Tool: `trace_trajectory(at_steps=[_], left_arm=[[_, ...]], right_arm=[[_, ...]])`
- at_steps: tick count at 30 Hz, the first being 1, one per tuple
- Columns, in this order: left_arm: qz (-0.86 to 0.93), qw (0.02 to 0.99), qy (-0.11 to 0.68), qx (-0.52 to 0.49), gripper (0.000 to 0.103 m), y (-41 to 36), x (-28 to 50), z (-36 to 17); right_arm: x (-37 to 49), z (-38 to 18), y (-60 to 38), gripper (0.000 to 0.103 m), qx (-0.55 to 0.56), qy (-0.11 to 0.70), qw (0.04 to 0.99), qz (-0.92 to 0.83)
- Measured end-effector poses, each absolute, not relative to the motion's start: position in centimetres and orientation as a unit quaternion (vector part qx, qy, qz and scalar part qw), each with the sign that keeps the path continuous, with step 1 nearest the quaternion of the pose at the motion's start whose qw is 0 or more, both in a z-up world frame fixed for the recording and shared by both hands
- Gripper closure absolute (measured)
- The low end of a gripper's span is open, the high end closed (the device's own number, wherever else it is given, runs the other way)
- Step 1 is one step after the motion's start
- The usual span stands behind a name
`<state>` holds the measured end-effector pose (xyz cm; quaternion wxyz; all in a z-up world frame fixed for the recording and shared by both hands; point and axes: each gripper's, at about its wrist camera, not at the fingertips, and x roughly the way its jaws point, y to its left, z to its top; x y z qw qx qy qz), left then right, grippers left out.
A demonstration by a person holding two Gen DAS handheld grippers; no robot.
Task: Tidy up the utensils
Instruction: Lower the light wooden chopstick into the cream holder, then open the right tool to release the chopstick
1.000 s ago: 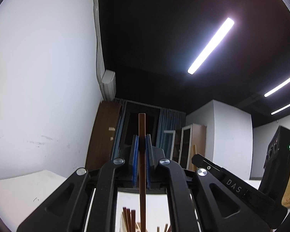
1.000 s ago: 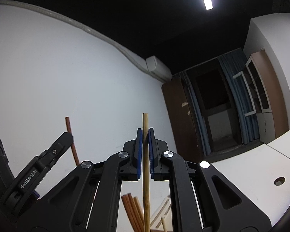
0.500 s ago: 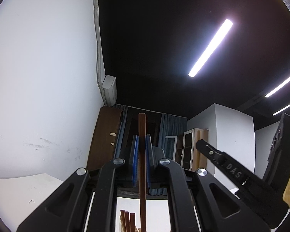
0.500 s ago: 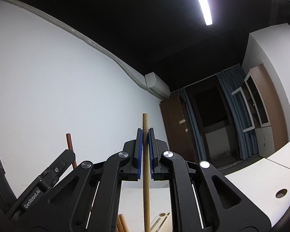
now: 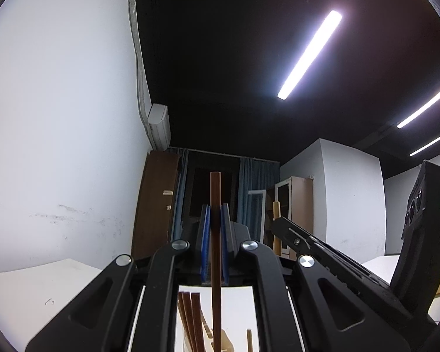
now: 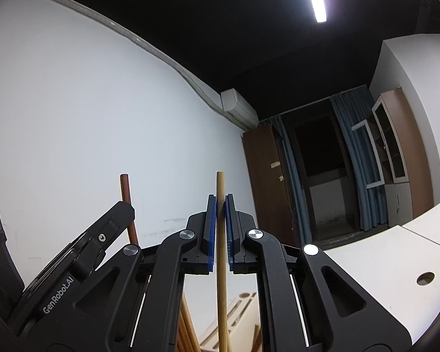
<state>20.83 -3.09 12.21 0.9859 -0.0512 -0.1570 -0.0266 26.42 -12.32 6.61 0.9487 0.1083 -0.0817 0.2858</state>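
Observation:
My left gripper (image 5: 215,208) is shut on a dark brown chopstick (image 5: 216,264) that stands upright between its blue pads. My right gripper (image 6: 220,198) is shut on a light bamboo chopstick (image 6: 221,264), also upright. Both point slightly upward toward the far wall. Below the left gripper several dark brown chopsticks (image 5: 189,319) stand in a pale wooden utensil holder (image 5: 217,340). The same wooden holder (image 6: 237,316) with slots in its top shows under the right gripper. The left gripper with its brown chopstick (image 6: 127,205) appears at the left of the right wrist view; the right gripper's body (image 5: 337,267) crosses the left wrist view.
A white table (image 6: 381,264) with a round cable hole (image 6: 425,278) spreads to the right. A white wall (image 5: 58,146), a brown cabinet (image 6: 264,190), blue curtains and a dark doorway lie ahead. Ceiling strip lights (image 5: 308,55) glow overhead.
Both grippers have sunk a little with their chopsticks still clamped. The holder and the standing chopsticks show more at the bottom of both views than half a second ago.

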Motion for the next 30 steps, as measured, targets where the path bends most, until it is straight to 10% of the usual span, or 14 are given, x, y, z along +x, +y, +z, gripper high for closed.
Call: trace_trajectory(at_steps=[30], left_arm=[[-0.031,0.996,-0.054,-0.071,0.082,-0.1,18.9,12.4]], right_arm=[[22.4,4.8,-15.1,0.078,0.060,0.008,0.960,0.274]])
